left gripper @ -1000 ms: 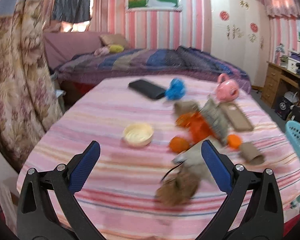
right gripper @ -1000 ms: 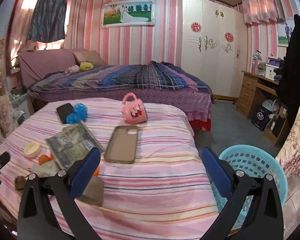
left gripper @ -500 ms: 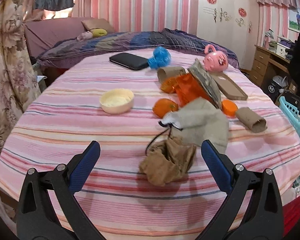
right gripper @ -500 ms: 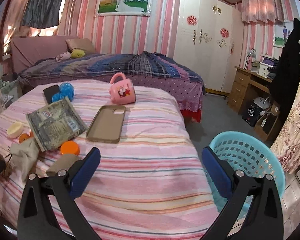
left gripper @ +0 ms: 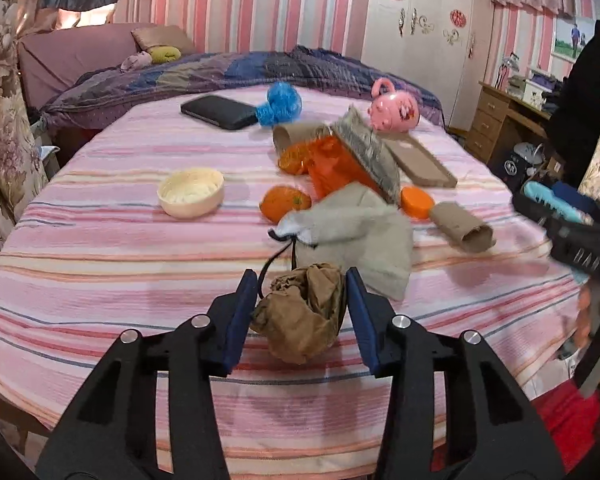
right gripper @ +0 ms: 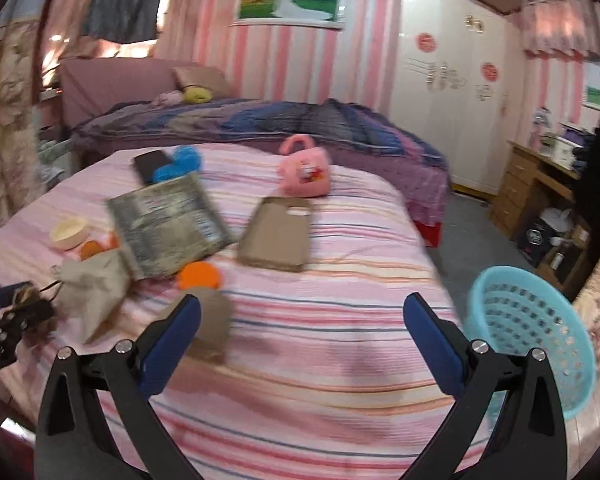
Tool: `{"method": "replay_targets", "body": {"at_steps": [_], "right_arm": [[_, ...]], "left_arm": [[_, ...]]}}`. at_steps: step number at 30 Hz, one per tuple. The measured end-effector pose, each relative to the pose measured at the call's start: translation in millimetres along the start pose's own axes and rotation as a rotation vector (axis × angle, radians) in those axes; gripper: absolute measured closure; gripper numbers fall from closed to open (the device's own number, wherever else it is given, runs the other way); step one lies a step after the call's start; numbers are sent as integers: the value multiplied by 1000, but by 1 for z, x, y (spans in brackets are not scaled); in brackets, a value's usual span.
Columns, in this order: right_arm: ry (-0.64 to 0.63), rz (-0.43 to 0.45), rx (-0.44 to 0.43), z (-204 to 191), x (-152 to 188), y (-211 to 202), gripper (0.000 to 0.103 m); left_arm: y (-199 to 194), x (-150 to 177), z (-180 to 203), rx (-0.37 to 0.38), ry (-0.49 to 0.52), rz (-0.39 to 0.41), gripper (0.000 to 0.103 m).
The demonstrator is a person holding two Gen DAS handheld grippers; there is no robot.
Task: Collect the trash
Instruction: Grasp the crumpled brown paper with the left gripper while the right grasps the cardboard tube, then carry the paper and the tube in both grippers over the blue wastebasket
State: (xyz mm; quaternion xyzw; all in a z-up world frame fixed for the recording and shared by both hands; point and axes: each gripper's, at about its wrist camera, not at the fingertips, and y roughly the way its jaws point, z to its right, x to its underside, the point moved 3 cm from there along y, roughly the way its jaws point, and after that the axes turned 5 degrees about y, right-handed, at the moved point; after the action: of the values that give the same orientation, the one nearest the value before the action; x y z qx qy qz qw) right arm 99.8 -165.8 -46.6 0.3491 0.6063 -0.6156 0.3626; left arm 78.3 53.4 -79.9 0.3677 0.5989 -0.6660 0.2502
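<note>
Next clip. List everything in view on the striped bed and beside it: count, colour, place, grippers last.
crumpled paper: 1, brown, near edge
drawstring pouch: 1, grey, behind paper
cardboard tubes: 2, brown, right and middle
oranges: 2, middle
bowl: 1, cream, left
phone case: 1, tan
mug: 1, pink, far side
basket: 1, light blue, floor right
left gripper: just been closing, pads on the paper
right gripper: open, empty

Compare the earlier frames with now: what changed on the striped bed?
The left gripper came down over the crumpled brown paper; its jaws have just been closing and now press it from both sides. The right gripper, open and empty, swung left toward the cardboard tube. Everything else lies unmoved.
</note>
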Motion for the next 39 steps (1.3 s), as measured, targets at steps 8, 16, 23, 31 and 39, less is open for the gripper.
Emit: {"method": "replay_targets", "body": {"at_steps": [8, 16, 23, 31, 39], "right_arm": [[-13, -84, -54, -30, 14, 24, 4], [20, -133, -156, -36, 18, 42, 17], [11, -167, -234, -42, 19, 43, 48], [53, -118, -224, -17, 10, 32, 49], [96, -90, -173, 37, 6, 28, 49]], "left_arm": [[-26, -15, -21, -109, -73, 89, 59], [-17, -21, -40, -173, -153, 84, 59], [-14, -23, -34, -180, -150, 85, 59], [-11, -32, -12, -180, -163, 102, 59], [-3, -45, 30, -137, -148, 121, 59]]}}
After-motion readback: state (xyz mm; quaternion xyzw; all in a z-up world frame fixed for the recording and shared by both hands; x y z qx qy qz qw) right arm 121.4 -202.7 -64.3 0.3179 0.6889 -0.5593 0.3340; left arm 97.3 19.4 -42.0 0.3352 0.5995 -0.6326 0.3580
